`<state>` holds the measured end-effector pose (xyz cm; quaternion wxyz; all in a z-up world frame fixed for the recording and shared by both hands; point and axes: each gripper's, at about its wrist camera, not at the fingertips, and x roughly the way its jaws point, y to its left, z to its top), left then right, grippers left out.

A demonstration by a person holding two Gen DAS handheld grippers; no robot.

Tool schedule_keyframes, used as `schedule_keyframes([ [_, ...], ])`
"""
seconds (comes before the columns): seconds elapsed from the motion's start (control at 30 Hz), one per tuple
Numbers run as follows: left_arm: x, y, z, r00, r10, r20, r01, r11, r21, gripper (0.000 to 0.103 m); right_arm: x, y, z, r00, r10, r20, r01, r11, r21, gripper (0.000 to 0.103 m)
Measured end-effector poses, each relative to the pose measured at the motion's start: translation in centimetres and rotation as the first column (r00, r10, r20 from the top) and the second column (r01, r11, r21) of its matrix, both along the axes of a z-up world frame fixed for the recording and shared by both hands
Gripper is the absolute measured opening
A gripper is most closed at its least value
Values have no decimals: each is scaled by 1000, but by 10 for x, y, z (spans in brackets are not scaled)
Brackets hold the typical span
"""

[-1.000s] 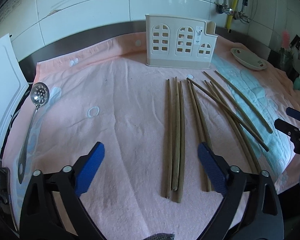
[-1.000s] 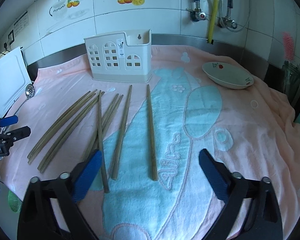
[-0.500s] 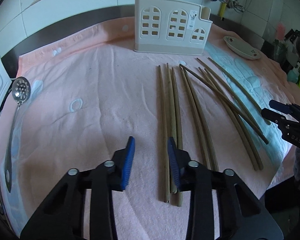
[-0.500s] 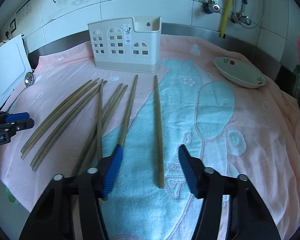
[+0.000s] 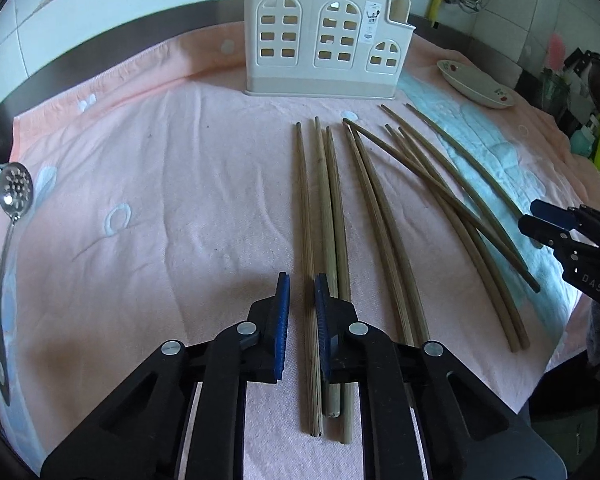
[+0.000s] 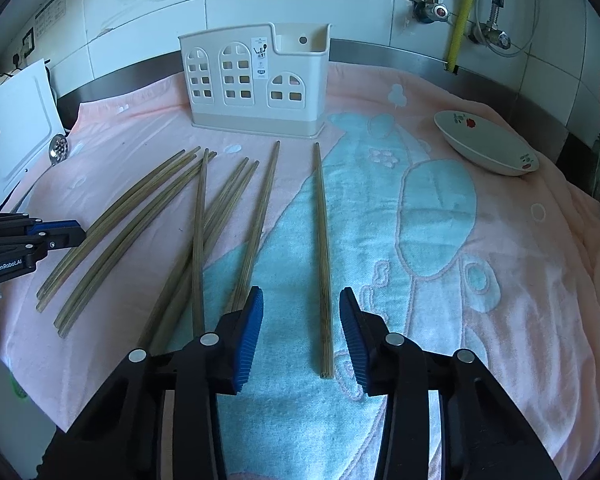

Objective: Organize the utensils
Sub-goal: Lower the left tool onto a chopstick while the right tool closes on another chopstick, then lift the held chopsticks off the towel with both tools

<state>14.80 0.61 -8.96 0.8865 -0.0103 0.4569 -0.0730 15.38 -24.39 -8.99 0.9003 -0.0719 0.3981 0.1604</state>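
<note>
Left claw (image 5: 302,288) nearly closed around 1 chopstick (image 5: 306,216); right claw (image 6: 301,300) half-open astride another chopstick (image 6: 322,240).

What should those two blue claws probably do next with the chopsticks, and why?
Probably pinch shut. The left gripper straddles the leftmost chopstick, narrowly open; the right gripper straddles the lone chopstick, wider. Neither grips yet, and the holder is empty.

Both wrist views look low and close across the towel-covered table (image 5: 148,168) toward the wall, sharing the chopsticks (image 5: 332,208) and holder (image 6: 256,84).
</note>
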Motion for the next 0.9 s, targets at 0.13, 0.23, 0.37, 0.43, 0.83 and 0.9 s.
schedule_keyframes([
  [0.13,0,0,-1,1000,4,-1,-4,1000,-5,12,0,-1,-1,1000,-1,-3,1,1000,-1,35],
  [0.23,1,1,-1,1000,14,-11,-14,1000,-16,12,0,-3,-3,1000,-5,-9,5,1000,7,33],
  [0.37,1,-2,-5,999,21,-30,-22,999,-26,12,1,-4,-6,1000,-2,-15,3,1000,2,30],
  [0.43,0,-2,-5,999,26,-30,-27,999,-31,12,2,-4,-7,1000,-5,-18,6,1000,7,28],
  [0.83,-2,2,-5,998,30,-59,-34,997,-74,13,7,-5,-13,999,-27,-32,27,1000,11,21],
  [0.9,-3,2,-6,998,29,-58,-33,996,-80,13,7,-6,-13,999,-30,-33,31,999,16,21],
])
